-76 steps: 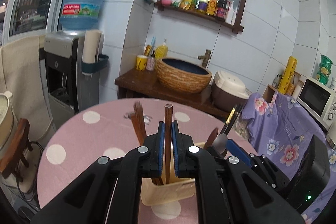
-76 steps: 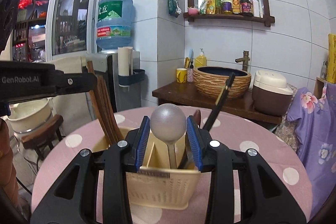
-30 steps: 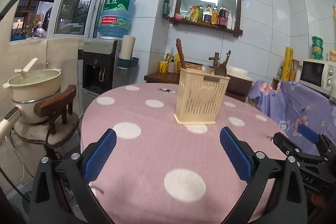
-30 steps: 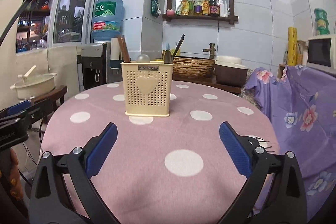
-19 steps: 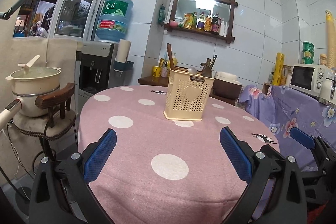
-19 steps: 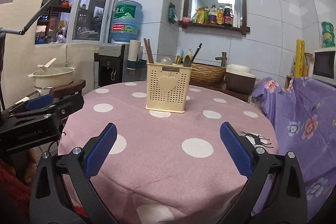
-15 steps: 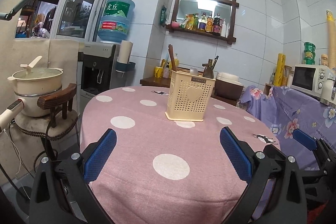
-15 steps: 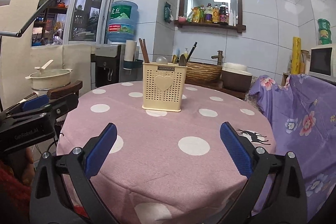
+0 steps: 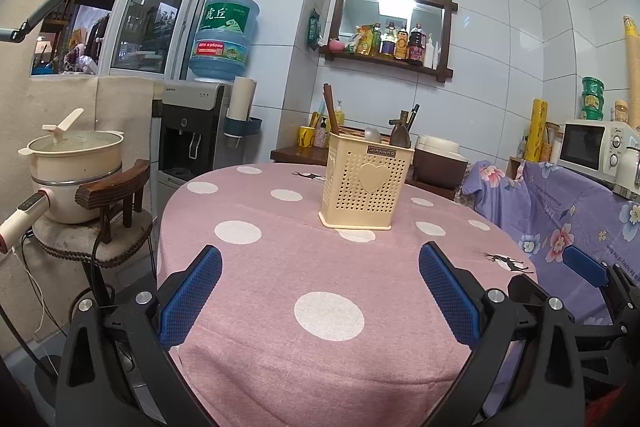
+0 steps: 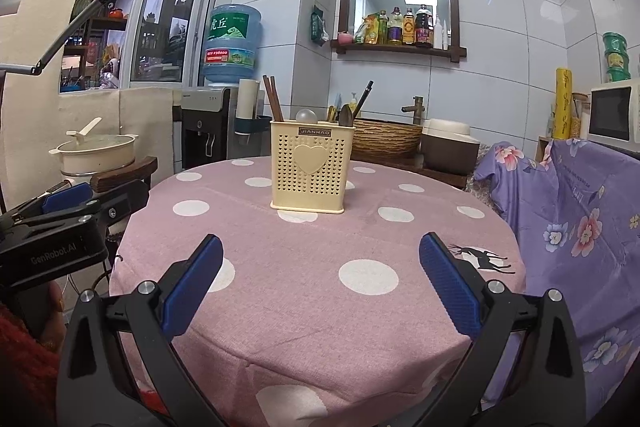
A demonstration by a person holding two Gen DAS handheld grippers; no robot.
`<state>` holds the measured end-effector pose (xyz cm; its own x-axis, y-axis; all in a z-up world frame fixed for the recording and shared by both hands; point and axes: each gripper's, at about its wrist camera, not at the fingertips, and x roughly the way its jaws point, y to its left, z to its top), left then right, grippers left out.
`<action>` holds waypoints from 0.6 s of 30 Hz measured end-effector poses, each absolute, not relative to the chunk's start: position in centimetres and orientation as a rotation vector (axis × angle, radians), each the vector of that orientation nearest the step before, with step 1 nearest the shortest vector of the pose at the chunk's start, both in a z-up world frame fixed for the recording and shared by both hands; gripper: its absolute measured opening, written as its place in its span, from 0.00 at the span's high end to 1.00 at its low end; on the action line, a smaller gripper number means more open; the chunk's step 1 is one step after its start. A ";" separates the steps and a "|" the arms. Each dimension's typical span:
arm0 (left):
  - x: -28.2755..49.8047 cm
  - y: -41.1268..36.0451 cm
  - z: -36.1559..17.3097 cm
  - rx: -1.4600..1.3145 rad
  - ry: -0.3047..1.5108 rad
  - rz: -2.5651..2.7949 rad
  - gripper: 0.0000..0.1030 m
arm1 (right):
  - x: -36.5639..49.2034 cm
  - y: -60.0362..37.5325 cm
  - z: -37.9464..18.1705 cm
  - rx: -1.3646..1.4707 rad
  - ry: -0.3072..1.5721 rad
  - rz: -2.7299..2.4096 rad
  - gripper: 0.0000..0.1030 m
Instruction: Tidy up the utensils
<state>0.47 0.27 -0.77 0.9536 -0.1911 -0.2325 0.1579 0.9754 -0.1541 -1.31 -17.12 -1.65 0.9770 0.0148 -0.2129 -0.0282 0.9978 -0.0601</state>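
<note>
Jaws: both spread wide, nothing between them — left gripper [image 9: 319,267] and right gripper [image 10: 321,258] hang over the near edge of the table [image 10: 304,299], well apart from the holder.
Utensil holder: cream perforated caddy [image 10: 311,169] upright near the middle of the pink polka-dot cloth, heart on its front face.
Contents: brown chopsticks [image 10: 273,102] in the left compartment; round spoon bowl [image 10: 306,115] poking up in the middle; dark spoon [image 10: 346,117] and a black-handled utensil [image 10: 363,98] leaning right.
Holder label: "JIANHAO" on a dark plate under the rim, readable in both views [image 9: 381,151].
Gripper writing: "GenRobot.AI" on the left gripper body [image 10: 52,254], seen from the right wrist view.
Water jug: blue bottle [image 10: 232,45] on the dispenser, green label with Chinese characters, red band below — small print not readable.
Shelf: sauce bottles [image 10: 404,26] in a row, labels too small to read.
Right side: microwave [image 9: 590,147] behind the purple floral cloth.
Change vs 2.5 s ago: left jaws were clamped on a chopstick above the caddy, right jaws stood around the spoon — now both are released and pulled back.
Change vs 0.5 s ago: caddy and utensils sit the same; grippers a little further back.
</note>
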 end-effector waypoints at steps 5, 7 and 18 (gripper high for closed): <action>0.5 0.3 -0.7 -0.133 0.252 -0.180 0.05 | -1.4 -17.1 -1.7 -0.064 0.213 0.015 0.06; 0.5 0.3 -0.7 -0.134 0.253 -0.181 0.05 | -1.5 -17.2 -1.7 -0.065 0.212 0.013 0.06; 0.5 0.3 -0.8 -0.133 0.255 -0.179 0.05 | -1.6 -17.2 -1.6 -0.068 0.212 0.010 0.06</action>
<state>0.51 0.28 -0.78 0.9520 -0.1926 -0.2380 0.1590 0.9753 -0.1534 -1.60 -17.22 -1.60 0.9777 0.0026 -0.2101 -0.0168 0.9977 -0.0660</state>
